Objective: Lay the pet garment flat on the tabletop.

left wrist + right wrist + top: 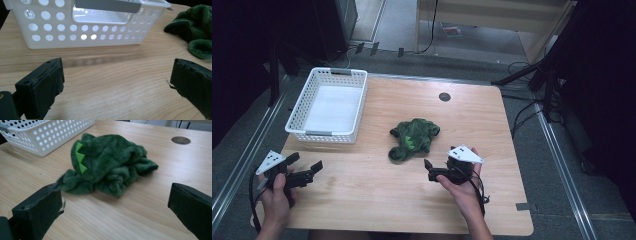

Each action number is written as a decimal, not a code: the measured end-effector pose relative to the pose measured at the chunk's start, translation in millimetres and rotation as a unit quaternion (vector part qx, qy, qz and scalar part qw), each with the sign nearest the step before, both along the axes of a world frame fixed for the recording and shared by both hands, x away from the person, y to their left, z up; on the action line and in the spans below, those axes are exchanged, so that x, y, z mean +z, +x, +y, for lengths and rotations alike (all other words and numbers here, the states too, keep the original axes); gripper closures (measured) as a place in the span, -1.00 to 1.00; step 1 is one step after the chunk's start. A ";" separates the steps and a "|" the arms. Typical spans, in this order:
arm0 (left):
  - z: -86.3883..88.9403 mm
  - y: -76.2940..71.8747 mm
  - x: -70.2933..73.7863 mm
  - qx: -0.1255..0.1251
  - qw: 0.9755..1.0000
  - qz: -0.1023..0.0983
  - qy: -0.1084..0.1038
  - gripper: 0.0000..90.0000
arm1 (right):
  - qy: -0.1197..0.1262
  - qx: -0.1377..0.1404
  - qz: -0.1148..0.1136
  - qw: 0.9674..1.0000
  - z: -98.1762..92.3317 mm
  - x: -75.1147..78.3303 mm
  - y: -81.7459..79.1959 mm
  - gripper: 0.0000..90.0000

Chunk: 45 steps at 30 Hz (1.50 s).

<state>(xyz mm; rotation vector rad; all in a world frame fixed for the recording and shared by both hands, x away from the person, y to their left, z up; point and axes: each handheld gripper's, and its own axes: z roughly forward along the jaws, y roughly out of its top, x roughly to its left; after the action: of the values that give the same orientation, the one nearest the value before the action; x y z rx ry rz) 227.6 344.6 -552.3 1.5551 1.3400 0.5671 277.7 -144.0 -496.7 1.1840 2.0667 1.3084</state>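
Green plush toy (414, 138) lies mid-bench, beside the empty white basket (328, 106); right gripper (435, 169) nearest, left gripper (304, 169) idle, both with jaws released: recommend closing deep on the bunched body.

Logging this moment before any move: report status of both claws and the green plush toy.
Left claw open, holding nothing. Right claw open, aimed at green plush toy. Toy flat on table, beside white basket. Nothing between right claw and toy.
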 end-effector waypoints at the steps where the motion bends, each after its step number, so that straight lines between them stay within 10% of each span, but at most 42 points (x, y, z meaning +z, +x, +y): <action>1: -0.2 0.0 0.0 0.000 1.000 0.000 -0.001 -1.00 | -0.006 0.003 -0.003 1.000 6.7 1.2 2.8 -1.00; 17: -0.6 0.2 -0.1 -0.001 1.000 -0.002 0.001 -1.00 | -0.069 0.029 0.006 0.997 78.1 -9.6 49.2 -0.86; 26: -0.3 0.2 0.0 -0.003 1.000 -0.001 0.001 -1.00 | -0.137 0.017 0.011 0.990 96.8 -44.5 75.4 -0.45; 32: -3.9 0.2 0.7 -0.001 1.000 0.000 0.014 -1.00 | -0.146 -0.002 0.002 0.989 96.3 -49.8 74.9 0.09; 34: -6.4 -1.1 2.4 -0.005 1.000 -0.001 0.026 -1.00 | -0.144 -0.014 -0.010 0.989 95.6 -48.5 74.0 0.67; 45: -53.8 -2.0 34.5 -0.049 0.998 -0.018 0.018 -1.00 | -0.093 -0.001 -0.023 0.995 73.7 -4.1 41.0 0.77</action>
<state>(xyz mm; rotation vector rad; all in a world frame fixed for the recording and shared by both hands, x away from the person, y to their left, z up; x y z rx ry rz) 225.6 290.8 -517.8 1.6231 1.2245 0.5576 318.7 -70.3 -500.7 1.0640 2.1014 1.1042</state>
